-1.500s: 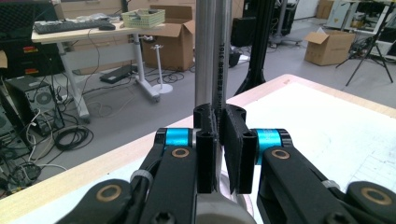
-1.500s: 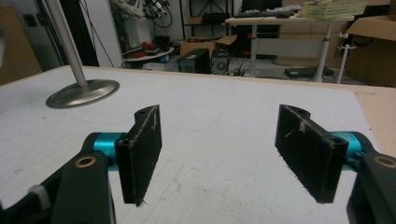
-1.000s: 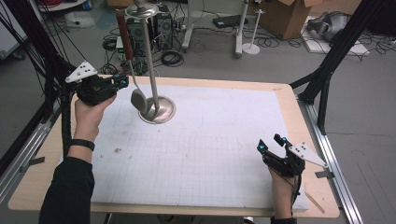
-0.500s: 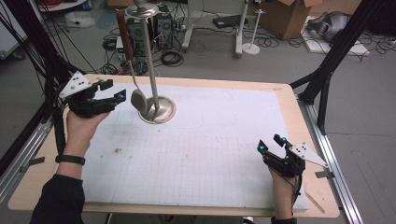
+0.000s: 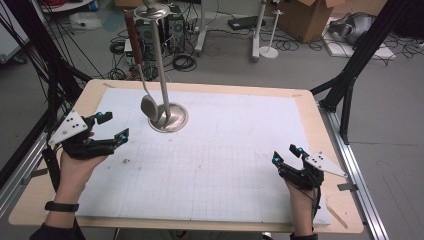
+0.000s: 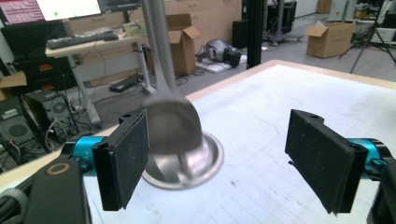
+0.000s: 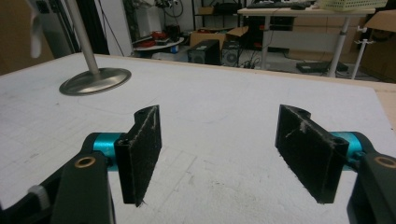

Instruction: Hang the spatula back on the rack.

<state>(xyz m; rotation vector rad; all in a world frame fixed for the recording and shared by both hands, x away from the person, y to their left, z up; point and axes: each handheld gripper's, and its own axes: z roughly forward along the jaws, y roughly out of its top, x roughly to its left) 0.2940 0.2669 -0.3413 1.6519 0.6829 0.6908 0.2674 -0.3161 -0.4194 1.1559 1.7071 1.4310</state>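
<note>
Steel ladle [image 5: 149, 107] hung from metal stand [image 5: 169, 119] at table's [image 5: 310, 120] far left, bowl just above stand base. Left gripper [image 5: 112, 129] nearby, jaws just opened wide, nothing between. Right gripper [image 5: 286, 155] spread, empty, well apart.

From my seat I can't read a single word, number or brand in any view. In the left gripper view a monitor [image 6: 65, 8] on the far desk shows a reddish panel with lines of writing and a pale window with a green dot, but the writing is too small and blurred to make out. The cardboard boxes [image 6: 329, 38] on the floor show no print I can read.
</note>
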